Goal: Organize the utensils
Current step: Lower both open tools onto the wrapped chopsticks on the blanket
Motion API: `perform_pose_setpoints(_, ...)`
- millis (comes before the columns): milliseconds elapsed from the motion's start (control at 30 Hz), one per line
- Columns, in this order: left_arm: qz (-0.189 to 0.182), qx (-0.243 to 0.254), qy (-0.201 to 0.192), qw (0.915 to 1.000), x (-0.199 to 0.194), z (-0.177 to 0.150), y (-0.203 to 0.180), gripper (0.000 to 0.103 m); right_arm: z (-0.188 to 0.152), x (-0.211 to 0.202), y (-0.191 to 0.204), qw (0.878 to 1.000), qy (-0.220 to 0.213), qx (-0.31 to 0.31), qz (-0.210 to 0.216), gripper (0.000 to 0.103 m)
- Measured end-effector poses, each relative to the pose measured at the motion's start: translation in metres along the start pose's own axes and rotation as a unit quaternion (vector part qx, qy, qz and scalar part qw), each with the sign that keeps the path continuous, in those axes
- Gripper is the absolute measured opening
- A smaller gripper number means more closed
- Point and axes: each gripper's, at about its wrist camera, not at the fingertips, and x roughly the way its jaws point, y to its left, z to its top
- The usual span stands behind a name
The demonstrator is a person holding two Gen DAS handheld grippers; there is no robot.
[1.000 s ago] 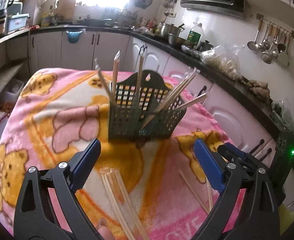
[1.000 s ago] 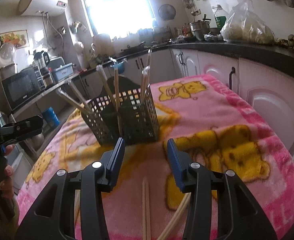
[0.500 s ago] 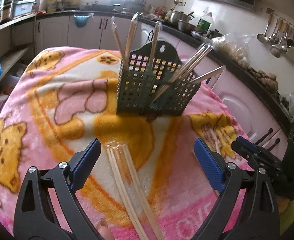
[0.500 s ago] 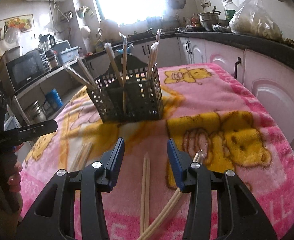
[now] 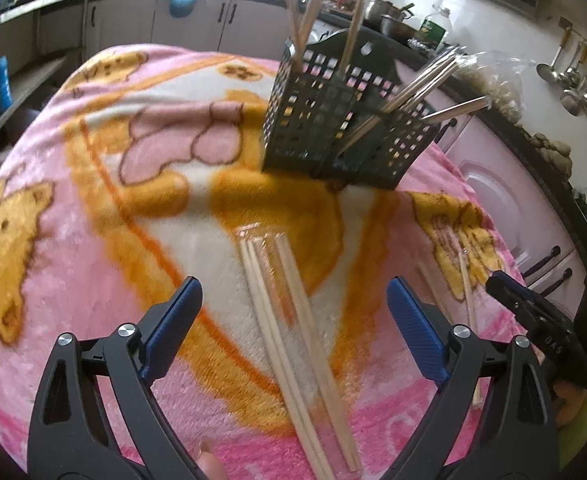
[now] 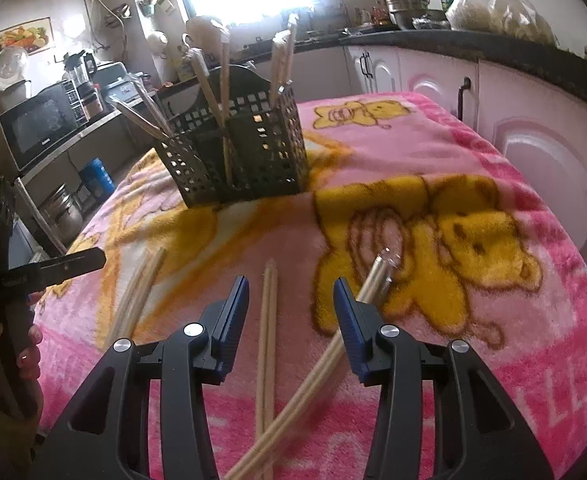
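A: Left hand-held gripper (image 5: pixel 293 312): jaws wide, nothing pinched, and they have just been closing a little with the wrapped chopsticks (image 5: pixel 289 320) lying between them, untouched.

B: Right hand-held gripper (image 6: pixel 291 304)?

A: Half-open, empty. A bare pair of chopsticks (image 6: pixel 267 320) lies between its pads; a wrapped pair (image 6: pixel 367 284) passes under the pad at 3 o'clock.

B: Where do they go?

A: The dark slotted caddy (image 5: pixel 333 136) at 12 o'clock on the pink blanket (image 5: pixel 73 208) (already holding several pairs).

B: How to do the pick well?

A: My call: straddle one bundle mid-length, square to it, and close on all the sticks at once so none slide out.

B: Unclear bits?

A: Near ends of the sticks run off the frame's bottom edge, there's motion blur, and I can't tell which caddy compartment has room. The blanket hides the tabletop.
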Motion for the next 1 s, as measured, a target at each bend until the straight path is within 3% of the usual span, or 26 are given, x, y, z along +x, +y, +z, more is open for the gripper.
perform_pose_setpoints(200,-0.004,-0.030,0.022,0.9993,0.015,-0.004,0.015,0.067,0.000,0.006,-0.015,1.000,0.018,0.015,-0.018,0.042)
perform_pose_setpoints(400,-0.005,-0.068,0.046,0.9966,0.032,-0.003,0.032,0.043,0.003,0.014,-0.032,0.998,0.038,0.037,-0.031,0.042)
perform_pose_setpoints(700,0.020,-0.049,0.057,0.9970,0.047,0.008,0.028,0.042,0.013,0.033,-0.044,0.995,0.080,0.053,-0.031,0.042)
perform_pose_setpoints(1000,0.014,-0.055,0.070,0.9959,0.055,0.019,0.033,0.040,0.030,0.065,-0.059,0.982,0.157,0.107,-0.017,0.044)
